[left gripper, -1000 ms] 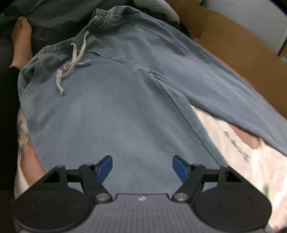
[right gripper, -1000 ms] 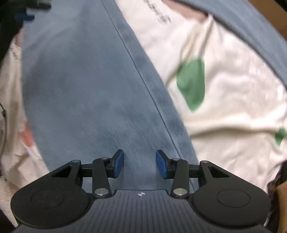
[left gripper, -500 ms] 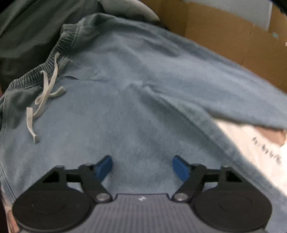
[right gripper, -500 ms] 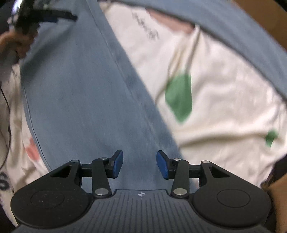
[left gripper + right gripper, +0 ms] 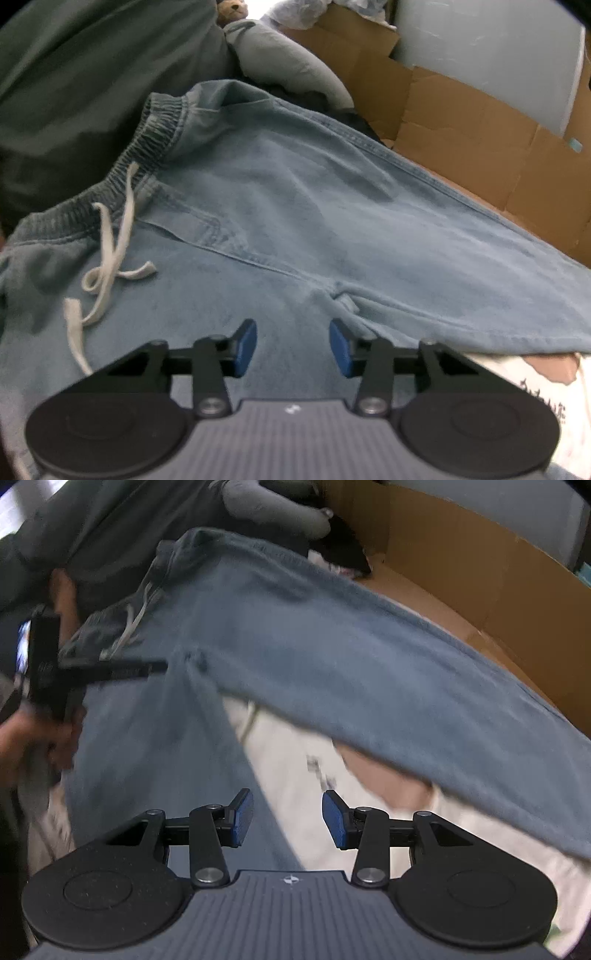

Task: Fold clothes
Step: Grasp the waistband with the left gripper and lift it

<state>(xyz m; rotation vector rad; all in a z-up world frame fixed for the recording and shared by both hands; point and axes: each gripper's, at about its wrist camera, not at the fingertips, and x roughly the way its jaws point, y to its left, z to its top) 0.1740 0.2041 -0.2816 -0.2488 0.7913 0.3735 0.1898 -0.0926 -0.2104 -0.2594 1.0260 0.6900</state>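
Two grippers hover over light blue drawstring trousers [image 5: 295, 206] spread flat on a white printed cloth [image 5: 295, 775]. The left gripper [image 5: 293, 346], jaws just narrowed but gripping nothing, sits near the crotch seam; the right gripper [image 5: 287, 819] is parted, empty.

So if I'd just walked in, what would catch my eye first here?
A big pair of light blue drawstring trousers spread flat, filling most of both views, with the white drawstring lying loose below the waistband at left. Under the legs lies a white printed sheet, and brown cardboard stands behind. Low in each view sits a black claw with blue pads, left claw and right claw, both empty.
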